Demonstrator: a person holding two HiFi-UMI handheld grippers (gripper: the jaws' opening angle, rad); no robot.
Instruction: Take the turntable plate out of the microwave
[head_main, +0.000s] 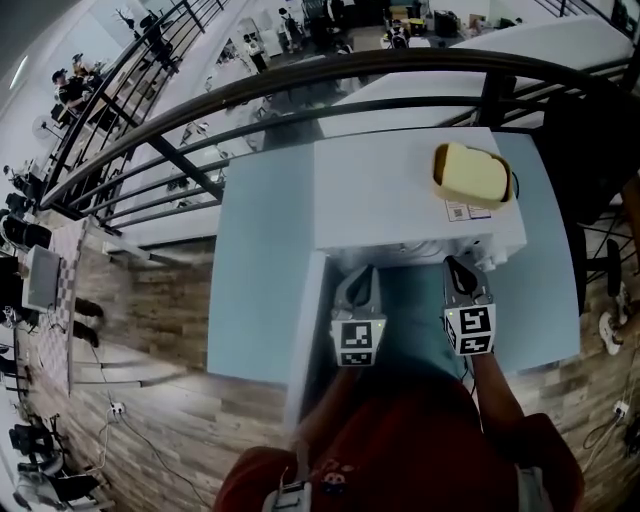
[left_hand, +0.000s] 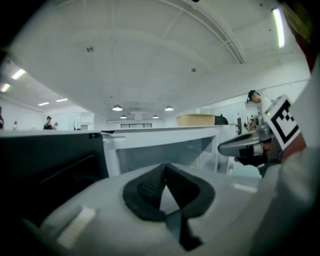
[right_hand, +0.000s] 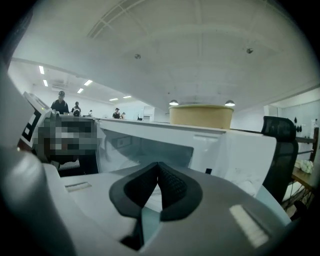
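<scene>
A white microwave (head_main: 400, 190) stands on a pale blue table, its door (head_main: 305, 335) swung open to the left. Both grippers hover in front of the open cavity (right_hand: 145, 150). My left gripper (head_main: 360, 272) is shut with nothing in it, level with the opening near the dark door (left_hand: 50, 165). My right gripper (head_main: 457, 264) is also shut and empty, at the cavity's right side. Each gripper view shows black pads pressed together, left (left_hand: 165, 167) and right (right_hand: 158, 167). I cannot make out the turntable plate; the cavity floor lies behind the jaws.
A tan bowl (head_main: 470, 172) sits on the microwave's top, also seen in the right gripper view (right_hand: 201, 116). A black office chair (right_hand: 280, 150) stands to the right. A dark railing (head_main: 300, 90) runs behind the table (head_main: 255, 260).
</scene>
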